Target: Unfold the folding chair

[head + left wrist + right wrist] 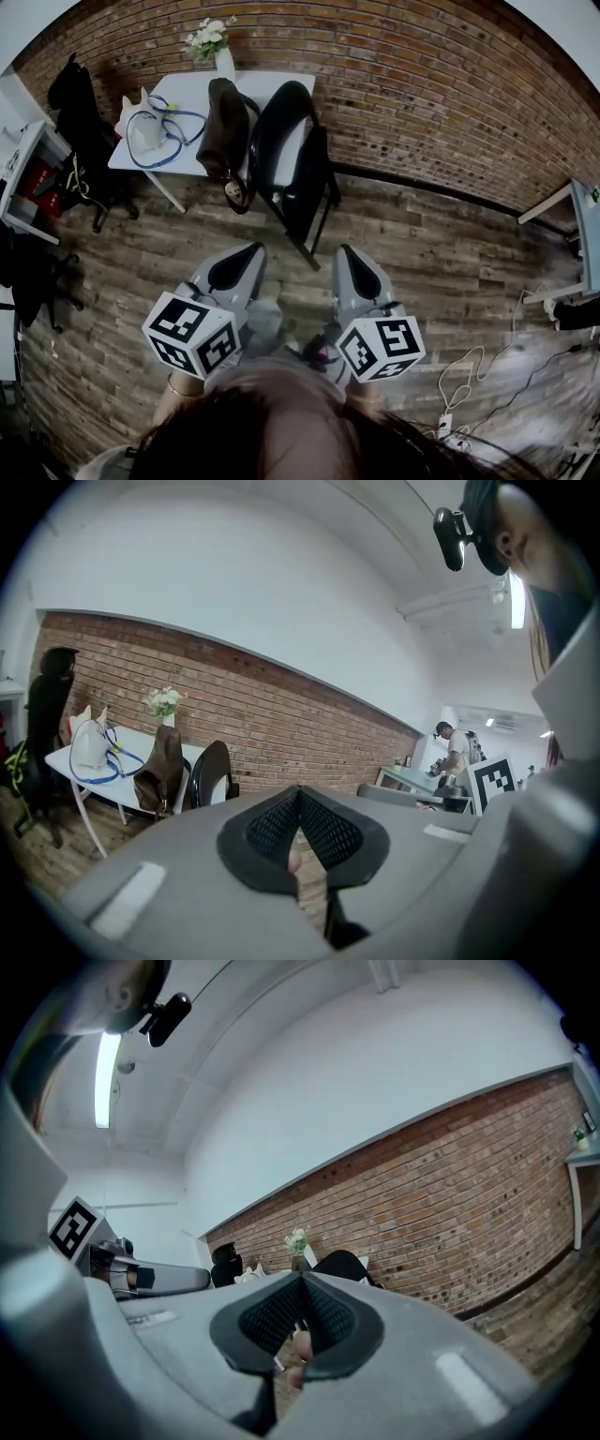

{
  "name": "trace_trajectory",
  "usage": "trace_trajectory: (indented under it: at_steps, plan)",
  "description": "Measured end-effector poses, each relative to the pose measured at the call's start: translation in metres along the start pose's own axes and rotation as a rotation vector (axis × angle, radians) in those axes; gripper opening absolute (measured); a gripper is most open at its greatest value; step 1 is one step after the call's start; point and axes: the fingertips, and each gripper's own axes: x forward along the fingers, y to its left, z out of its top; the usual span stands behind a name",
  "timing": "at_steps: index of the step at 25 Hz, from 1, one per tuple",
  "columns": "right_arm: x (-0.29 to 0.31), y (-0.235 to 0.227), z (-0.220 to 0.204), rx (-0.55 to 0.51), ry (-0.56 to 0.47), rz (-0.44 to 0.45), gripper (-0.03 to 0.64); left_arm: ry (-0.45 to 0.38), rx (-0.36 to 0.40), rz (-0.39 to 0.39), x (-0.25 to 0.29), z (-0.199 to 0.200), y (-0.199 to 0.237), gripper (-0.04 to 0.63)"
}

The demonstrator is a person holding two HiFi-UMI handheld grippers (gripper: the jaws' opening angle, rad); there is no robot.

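The left claw (251, 251) and the right claw (347, 253) are both pressed together, with nothing between. The black folding chair (292, 164) stands folded ahead of both claws, well apart from them, against the white bench (272, 86), beside a brown bag (225, 127).

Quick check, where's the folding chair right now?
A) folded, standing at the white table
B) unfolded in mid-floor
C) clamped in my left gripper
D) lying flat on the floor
A: the black folding chair stands folded at the white table, beside the brown bag.
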Motion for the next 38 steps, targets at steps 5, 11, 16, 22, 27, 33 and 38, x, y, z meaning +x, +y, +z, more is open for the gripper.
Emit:
trace_trajectory:
  at_steps: [5,11,16,22,27,33,38]
  plan:
    - [0.013,-0.010,0.000,0.006,0.006,-0.015,-0.006,0.007,-0.002,0.001,0.016,0.004,0.012,0.002]
    - [0.037,-0.018,-0.003,0.007,0.030,-0.023,-0.006,0.008,-0.013,-0.004,0.038,0.012,0.034,0.002]
    - [0.061,-0.026,0.001,0.004,0.038,-0.036,-0.006,0.007,-0.016,-0.001,0.056,0.024,0.057,0.002]
    - [0.094,-0.032,0.004,0.001,0.050,-0.045,-0.006,0.009,-0.017,-0.002,0.079,0.038,0.087,0.002]
    - [0.122,-0.039,0.007,-0.003,0.065,-0.061,-0.006,0.020,-0.022,-0.003,0.099,0.048,0.113,0.002]
    - [0.153,-0.047,0.009,-0.003,0.070,-0.086,-0.005,0.033,-0.027,-0.009,0.125,0.060,0.145,0.003]
    - [0.179,-0.053,0.004,-0.001,0.082,-0.108,-0.003,0.048,-0.028,-0.021,0.146,0.065,0.170,0.006]
